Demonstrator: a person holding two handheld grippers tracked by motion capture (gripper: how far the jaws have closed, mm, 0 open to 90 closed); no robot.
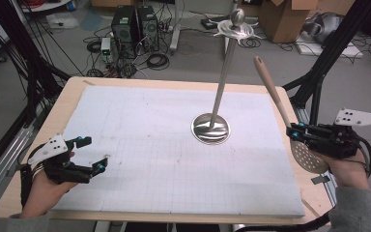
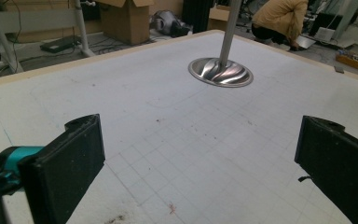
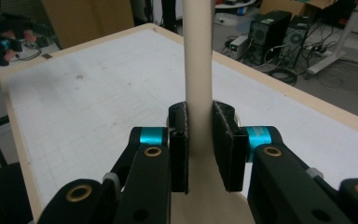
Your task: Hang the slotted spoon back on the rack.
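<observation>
A slotted spoon [image 1: 290, 125] with a pale wooden handle and a perforated metal bowl is held off the table at the right edge, just beyond the white mat [image 1: 174, 145]. The handle is tilted, its rounded end pointing up and away toward the far side; the bowl hangs low, nearest the person, over the table's right margin.

The spoon is pinched by the right tool [image 1: 295, 131] where the handle widens near the bowl. In the right gripper view the handle [image 3: 198, 70] is seen rising between the two black pads [image 3: 228, 140], which are pressed against it on both sides. The hand [image 1: 350, 169] carrying this tool is seen at the lower right, with a grey sleeve below it.

A metal stand [image 1: 211, 126] is noted on the mat, right of centre: a round, ribbed base with a slim upright pole topped by a knob and a ring of hooks. It is well apart from the spoon. In the left gripper view its base [image 2: 221, 72] lies ahead on the mat.

The left tool [image 1: 89, 153] is held low at the near left corner of the mat, its jaws spread wide with nothing between them; in its own view only gridded mat is seen between the pads [image 2: 70, 163].

The mat is carried by a light wooden table [image 1: 67, 99]. Beyond it, on the floor, computer towers [image 1: 135, 24], cables and a cardboard box [image 1: 290, 17] are recorded.
</observation>
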